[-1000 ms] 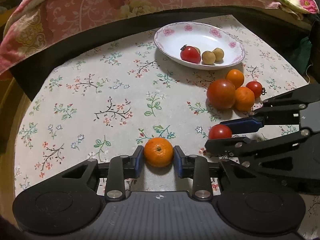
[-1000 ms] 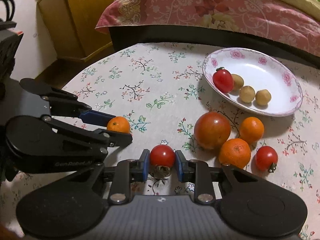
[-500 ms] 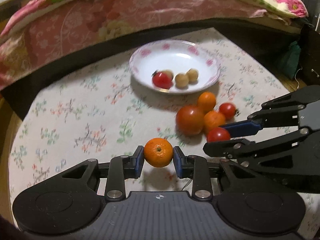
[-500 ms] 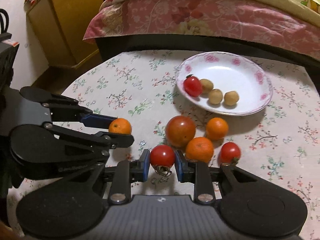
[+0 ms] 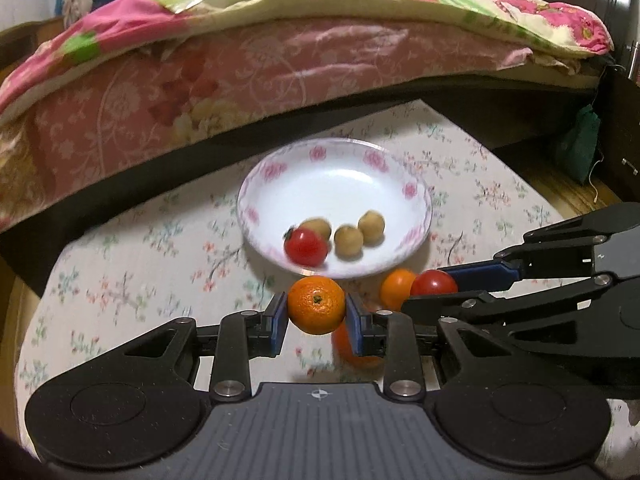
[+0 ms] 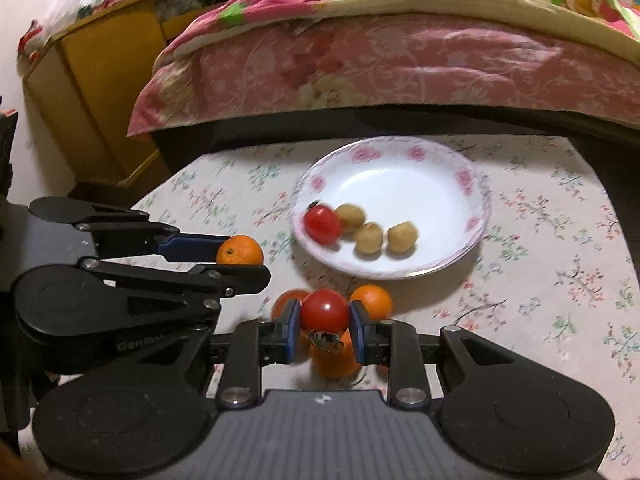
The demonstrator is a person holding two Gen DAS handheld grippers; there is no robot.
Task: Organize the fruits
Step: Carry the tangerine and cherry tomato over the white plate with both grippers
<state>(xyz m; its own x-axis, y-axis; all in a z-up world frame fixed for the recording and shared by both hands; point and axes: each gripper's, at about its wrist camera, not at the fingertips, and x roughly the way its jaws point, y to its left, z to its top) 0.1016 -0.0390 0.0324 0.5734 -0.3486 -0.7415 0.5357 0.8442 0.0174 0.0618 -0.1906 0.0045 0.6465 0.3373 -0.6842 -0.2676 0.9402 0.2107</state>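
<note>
Two grippers aloft over the surface, left gripper clamping an orange, right gripper clamping a tomato, both near the plate holding one tomato, three brown fruits.

Warm indoor light is glaring softly off the white rose-rimmed ceramic plate, motion blur is smearing the floral-clothed counter, and fisheye distortion is darkening the corners.

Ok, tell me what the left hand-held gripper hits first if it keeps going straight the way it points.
Probably the near rim of the flowered plate. The left hand-held gripper, shut on the orange, points down towards it over the tablecloth. Depth is unclear, so it might land on cloth just short of the plate.
</note>
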